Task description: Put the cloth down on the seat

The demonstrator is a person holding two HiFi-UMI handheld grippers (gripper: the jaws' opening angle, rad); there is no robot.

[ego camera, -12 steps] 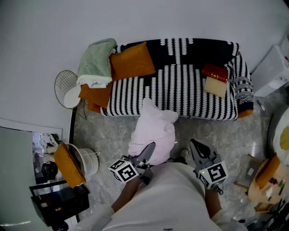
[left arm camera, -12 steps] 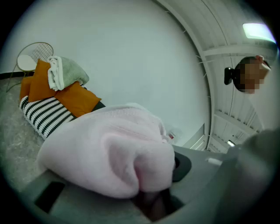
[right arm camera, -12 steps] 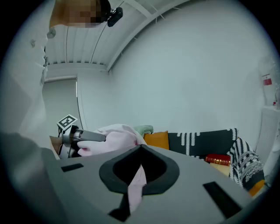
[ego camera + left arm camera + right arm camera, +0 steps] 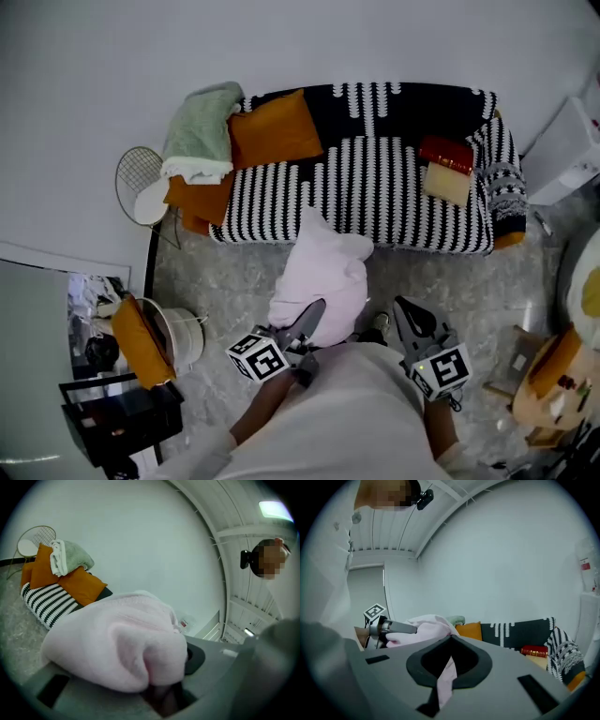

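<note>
Our left gripper [image 4: 305,323] squeezes the pink cloth [image 4: 323,277], and our right gripper [image 4: 408,314] seems to pinch a thin bit. The cloth hangs over the floor [image 4: 234,277]; the stripy seat [image 4: 375,197] is just ahead.

In view: 1 pink cloth [image 4: 323,272], 1 striped sofa [image 4: 375,192], 1 red book [image 4: 446,150], 2 grippers [image 4: 316,309] [image 4: 404,307].
</note>
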